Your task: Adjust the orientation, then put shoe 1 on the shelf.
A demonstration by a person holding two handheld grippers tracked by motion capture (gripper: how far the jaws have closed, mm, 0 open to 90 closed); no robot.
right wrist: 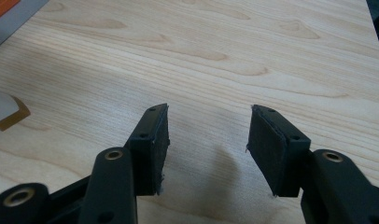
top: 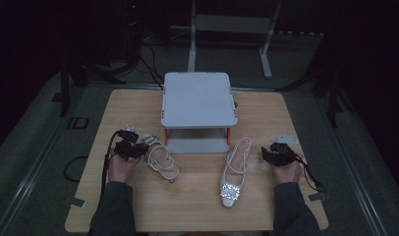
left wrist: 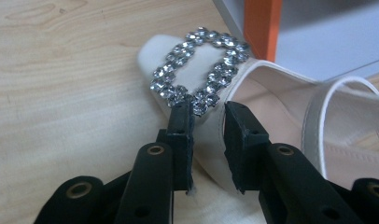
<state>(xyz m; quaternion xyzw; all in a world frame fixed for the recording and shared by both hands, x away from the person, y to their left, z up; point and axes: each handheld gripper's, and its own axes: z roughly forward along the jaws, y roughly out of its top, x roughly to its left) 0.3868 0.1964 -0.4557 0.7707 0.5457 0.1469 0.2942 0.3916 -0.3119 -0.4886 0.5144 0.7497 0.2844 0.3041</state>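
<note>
- A pale wooden table (top: 197, 196) is standing in a dark room.
- The left gripper (left wrist: 208, 109) is clamping the left shoe (left wrist: 201, 84) by its jewelled toe.
- The right gripper (right wrist: 208, 123) is hovering open beside the right shoe (top: 234, 174).

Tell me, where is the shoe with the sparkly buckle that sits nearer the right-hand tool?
In the high view, that shoe lies on the wooden table, right of centre, just in front of the grey shelf stand and left of the right gripper.

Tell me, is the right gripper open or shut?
Open. In the right gripper view, the right gripper has its jaws set wide apart, with bare table between them and nothing held.
</note>
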